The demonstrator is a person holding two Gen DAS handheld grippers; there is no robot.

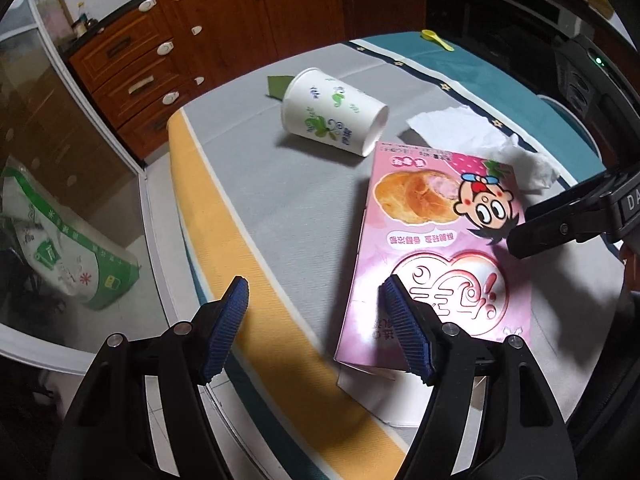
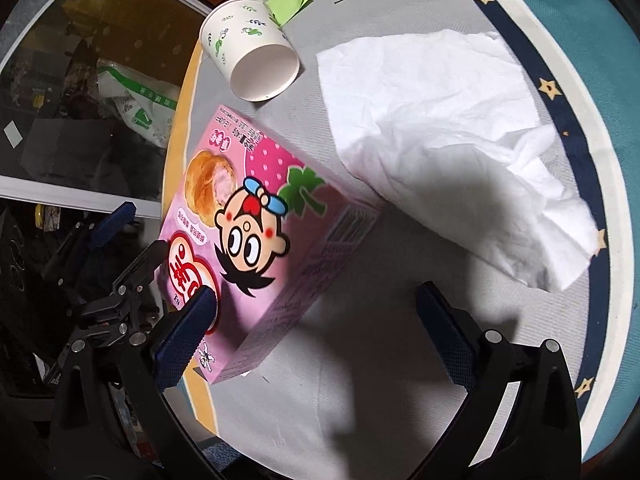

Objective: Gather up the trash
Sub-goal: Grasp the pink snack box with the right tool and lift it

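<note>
A white paper cup (image 1: 334, 114) with green leaf pictures is lying on its side on the counter (image 1: 304, 208), in the upper middle of the left wrist view. Its open mouth is showing in the right wrist view (image 2: 256, 68), and nothing is sitting inside it. A pink snack box (image 1: 436, 256) with a cartoon face and a puff pastry picture is lying flat just below the cup. I cannot tell if anything is in the box.

The left wrist view is showing brown wooden cabinets (image 1: 224, 36) at the top, a little yellow spoon (image 1: 436, 39) at the upper right, and a green and white bag (image 1: 68, 248) behind glass at the left. The right wrist view is showing much more of the crumpled white tissue (image 2: 452, 148), spreading wide across the upper right, and a side of the box (image 2: 316, 276) that the other view is not showing. A folded green paper (image 2: 290, 2) is peeking out from behind the cup.

The left claw (image 1: 316, 328) is standing wide open with nothing between its blue pads. Its right pad (image 1: 404, 336) is hanging over the lower left part of the box, and its left pad over the yellow stripe of the counter cloth. The right claw (image 2: 320, 320) is standing open too, gripping nothing. Its left pad (image 2: 188, 332) is covering the near end of the box top, and the near corner of the box is lying between its pads.
</note>
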